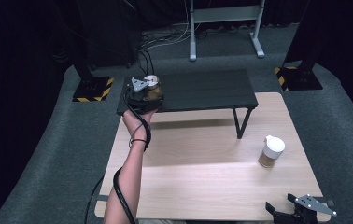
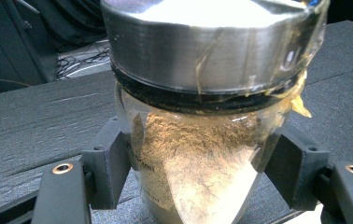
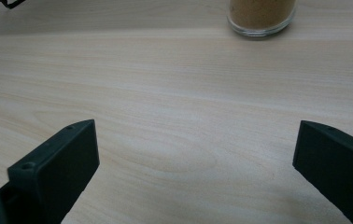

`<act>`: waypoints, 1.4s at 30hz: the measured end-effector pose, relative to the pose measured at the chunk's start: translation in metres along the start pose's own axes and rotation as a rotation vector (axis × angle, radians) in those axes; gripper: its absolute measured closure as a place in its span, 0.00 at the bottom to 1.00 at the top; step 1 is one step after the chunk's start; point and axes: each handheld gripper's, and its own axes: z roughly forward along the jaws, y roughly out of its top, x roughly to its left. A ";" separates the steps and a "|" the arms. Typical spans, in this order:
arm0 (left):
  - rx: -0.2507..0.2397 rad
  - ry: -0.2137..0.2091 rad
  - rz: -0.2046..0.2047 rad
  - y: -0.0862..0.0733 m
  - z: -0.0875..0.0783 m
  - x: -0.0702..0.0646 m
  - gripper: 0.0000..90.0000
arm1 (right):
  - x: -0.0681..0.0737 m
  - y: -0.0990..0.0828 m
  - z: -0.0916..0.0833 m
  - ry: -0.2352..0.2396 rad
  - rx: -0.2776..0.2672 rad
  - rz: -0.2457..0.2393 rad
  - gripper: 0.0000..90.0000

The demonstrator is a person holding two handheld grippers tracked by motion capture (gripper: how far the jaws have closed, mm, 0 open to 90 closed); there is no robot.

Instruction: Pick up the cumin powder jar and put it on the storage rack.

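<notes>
The left gripper [image 1: 143,93] is pinching a glass jar [image 2: 198,154] of brown powder, its jaws pressing both sides, over the left end of the black shelf [image 1: 202,88]. The jar is standing upright, its metal lid [image 2: 207,42] pointing up; its base is cut off below. Farther right, a white-capped jar [image 1: 271,152] is standing on the wooden table [image 1: 202,182]. The right gripper [image 3: 195,163] is resting near the table's front right corner, jaws spread wide around nothing.
</notes>
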 end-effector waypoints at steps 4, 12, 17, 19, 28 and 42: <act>0.006 0.005 0.006 0.001 0.000 -0.001 0.33 | 0.000 0.000 0.000 -0.002 -0.001 -0.001 0.00; 0.020 0.008 0.015 0.005 0.001 -0.002 0.33 | 0.000 0.001 0.000 0.001 0.002 -0.004 0.00; 0.103 0.038 0.132 0.019 0.000 -0.017 0.02 | -0.001 -0.001 -0.001 0.013 -0.016 -0.008 0.00; 0.068 0.005 0.144 0.015 -0.010 -0.015 0.00 | -0.001 -0.001 -0.002 0.012 -0.023 -0.003 0.00; 0.029 -0.031 0.129 -0.002 -0.051 -0.016 0.00 | -0.001 -0.003 -0.002 0.013 -0.033 0.008 0.00; 0.103 -0.100 -0.053 -0.134 -0.076 -0.011 0.00 | 0.006 -0.006 0.002 0.017 -0.064 -0.017 0.00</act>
